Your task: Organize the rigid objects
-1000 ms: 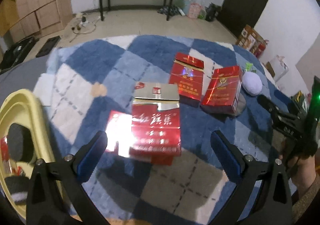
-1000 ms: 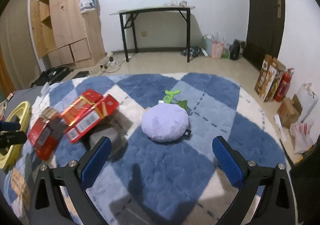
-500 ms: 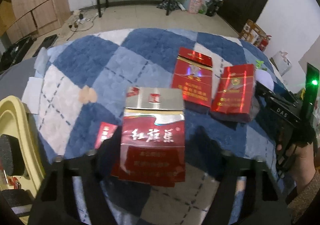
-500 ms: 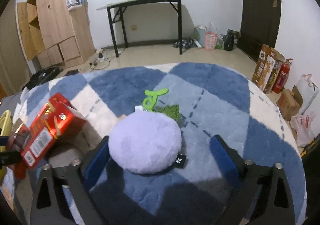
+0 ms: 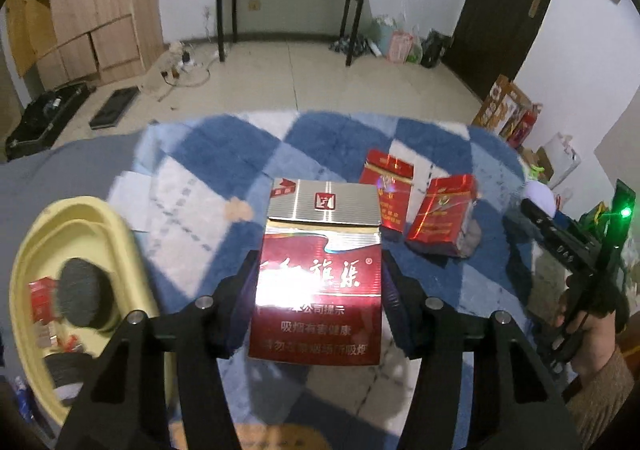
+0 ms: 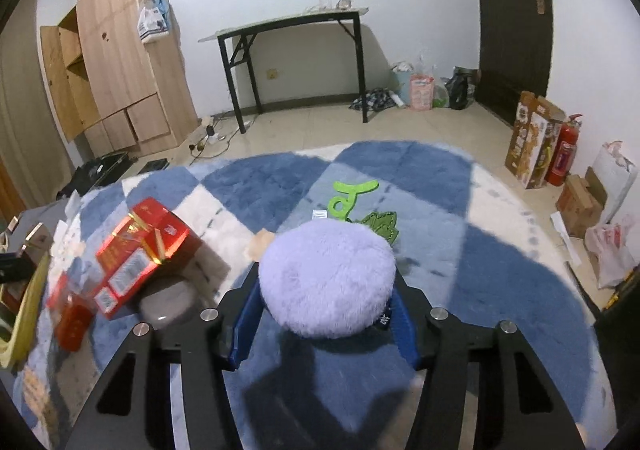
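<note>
At the far left of the left wrist view, low in the frame, sits the yellow tray [image 5: 82, 219], already holding a dark round puff and some small red packs. To its right, at frame centre, the left tool [image 5: 316, 304] is pinching the red-and-silver cigarette pack [image 5: 318, 270] by its two long side edges, the pack's long axis running straight away from the camera, silver lid end farthest. The tray therefore lies to the left of the held pack and a little toward the camera, so the coming move looks like a leftward swing; the left hand is clearly the nearer one to it. Further right, in the middle right of the frame, two more red cigarette packs [image 5: 386, 193] [image 5: 444, 215] lie on the blue checked rug [image 5: 224, 147], near each other. In the right wrist view those packs [image 6: 142, 250] appear at middle left, and at frame centre the right tool [image 6: 324, 312] is pressed in against the sides of the lilac plush puff [image 6: 326, 278], which seems to rest on the rug, well apart from the tray.
</note>
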A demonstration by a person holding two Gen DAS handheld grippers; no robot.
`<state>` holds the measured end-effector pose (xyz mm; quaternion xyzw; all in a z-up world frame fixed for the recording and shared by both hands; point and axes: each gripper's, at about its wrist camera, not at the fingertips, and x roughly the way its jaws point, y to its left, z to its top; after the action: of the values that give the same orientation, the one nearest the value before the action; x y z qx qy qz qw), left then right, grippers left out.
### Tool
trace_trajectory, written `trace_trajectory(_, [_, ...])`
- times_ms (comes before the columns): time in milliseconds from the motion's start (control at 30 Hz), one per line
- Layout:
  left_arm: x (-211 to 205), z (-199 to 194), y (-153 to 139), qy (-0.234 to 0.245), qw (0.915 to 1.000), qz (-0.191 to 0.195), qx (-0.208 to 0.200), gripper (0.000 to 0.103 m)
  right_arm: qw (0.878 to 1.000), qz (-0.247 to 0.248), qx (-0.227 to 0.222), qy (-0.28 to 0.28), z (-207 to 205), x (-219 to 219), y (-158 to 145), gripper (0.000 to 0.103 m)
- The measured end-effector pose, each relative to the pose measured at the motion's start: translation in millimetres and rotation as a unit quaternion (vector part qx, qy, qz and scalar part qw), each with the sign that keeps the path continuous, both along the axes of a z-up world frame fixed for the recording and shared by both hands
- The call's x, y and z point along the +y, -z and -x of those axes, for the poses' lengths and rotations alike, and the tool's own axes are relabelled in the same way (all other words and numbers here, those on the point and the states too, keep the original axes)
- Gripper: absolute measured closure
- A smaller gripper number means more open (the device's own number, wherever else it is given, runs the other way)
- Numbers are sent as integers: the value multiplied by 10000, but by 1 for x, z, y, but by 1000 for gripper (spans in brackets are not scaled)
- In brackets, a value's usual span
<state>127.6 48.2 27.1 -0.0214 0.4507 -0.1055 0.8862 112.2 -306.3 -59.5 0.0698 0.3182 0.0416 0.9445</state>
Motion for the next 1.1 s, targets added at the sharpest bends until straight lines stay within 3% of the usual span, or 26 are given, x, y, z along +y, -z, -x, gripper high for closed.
trace_trajectory(233, [38, 47, -43, -186, 9995, -94, -227, 45, 9983, -421, -333, -242, 69, -10, -82, 47])
trace_trajectory(467, [57, 91, -61, -230, 9985, -227, -441, 45, 9939, -581, -531, -771, 140, 4, -116, 47])
trace_trajectory(600, [59, 110, -66, -130, 9966, -517, -625, 45, 9913, -509, -480, -1116, 175, 11, -124, 47])
trace_trajectory(733, [63, 113, -61, -175, 9971, -250, -699, 45, 9893, -545, -441, -1279, 192, 12, -123, 47])
trace_trajectory(900, [61, 108, -44, -286, 9975, 187, -614, 45, 9898, -384, -432, -1305, 179, 20, -102, 47])
trace_trajectory(1100, [54, 94, -44, -353, 9953, 193, -884, 45, 9891, -227, -297, -1427, 148, 37, -92, 47])
